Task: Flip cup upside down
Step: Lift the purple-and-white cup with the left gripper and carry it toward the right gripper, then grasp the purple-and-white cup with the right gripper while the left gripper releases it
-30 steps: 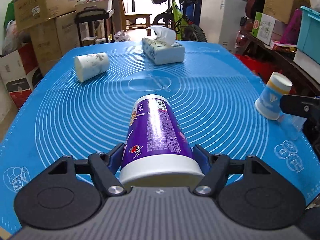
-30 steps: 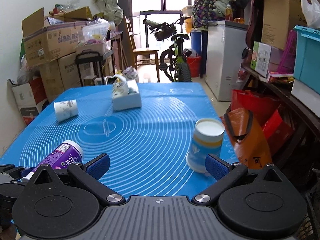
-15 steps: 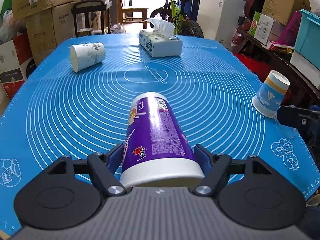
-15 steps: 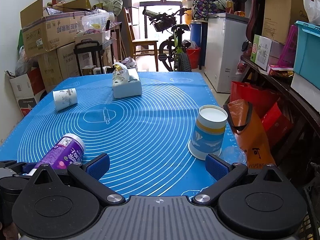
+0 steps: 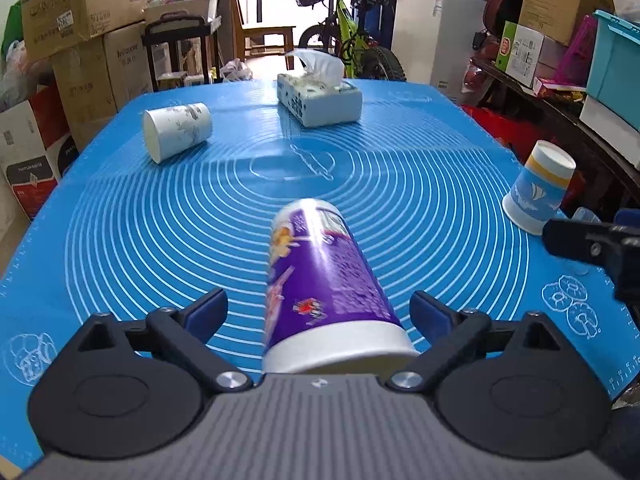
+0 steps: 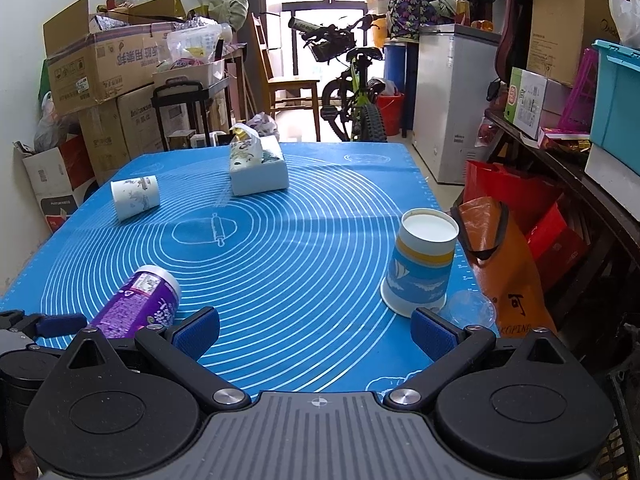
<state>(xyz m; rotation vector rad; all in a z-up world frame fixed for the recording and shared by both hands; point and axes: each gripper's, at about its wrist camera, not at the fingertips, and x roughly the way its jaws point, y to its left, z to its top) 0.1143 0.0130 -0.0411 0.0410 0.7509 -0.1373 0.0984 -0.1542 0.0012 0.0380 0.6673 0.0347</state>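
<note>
A purple cup (image 5: 320,288) lies on its side on the blue mat (image 5: 400,184), its white rim towards the camera. My left gripper (image 5: 318,308) is open, with its pads apart on either side of the cup and not touching it. The same cup shows at the lower left of the right wrist view (image 6: 136,304). My right gripper (image 6: 316,328) is open and empty near the mat's front edge. A blue-and-yellow paper cup (image 6: 422,268) stands upside down just ahead of its right finger; it also shows in the left wrist view (image 5: 536,188).
A white patterned cup (image 5: 176,130) lies on its side at the far left of the mat. A tissue box (image 5: 320,98) stands at the back. A clear plastic lid (image 6: 470,306) lies by the upside-down cup. Boxes, shelves and a bicycle surround the table.
My left gripper has opened and let go of the purple cup, which now lies loose between the pads. The right gripper has stayed open and has barely moved.
</note>
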